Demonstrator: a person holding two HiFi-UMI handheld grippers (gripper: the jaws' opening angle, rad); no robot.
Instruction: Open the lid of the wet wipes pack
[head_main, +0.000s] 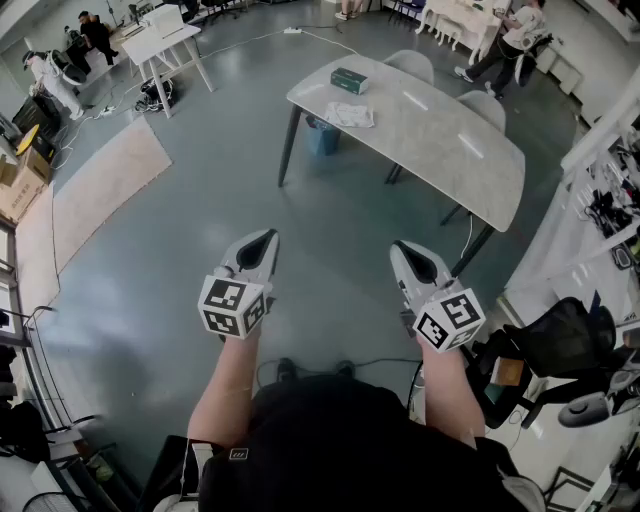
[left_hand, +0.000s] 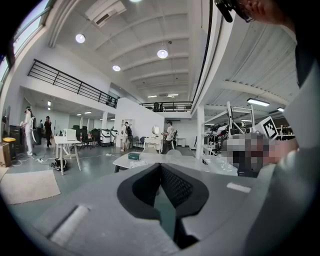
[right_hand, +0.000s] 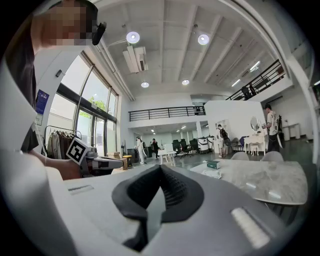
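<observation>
Grey floor below, table at upper right bearing green pack; left gripper and right gripper both closed, empty

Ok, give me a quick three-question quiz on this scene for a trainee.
1. Fill in: the left gripper and the right gripper both have their jaws ____.
2. The green pack lies: A) in a drawer, B) on the table, C) in a sink.
3. True or false: the left gripper holds the pack.
Key: 1 shut; 2 B; 3 false.
</observation>
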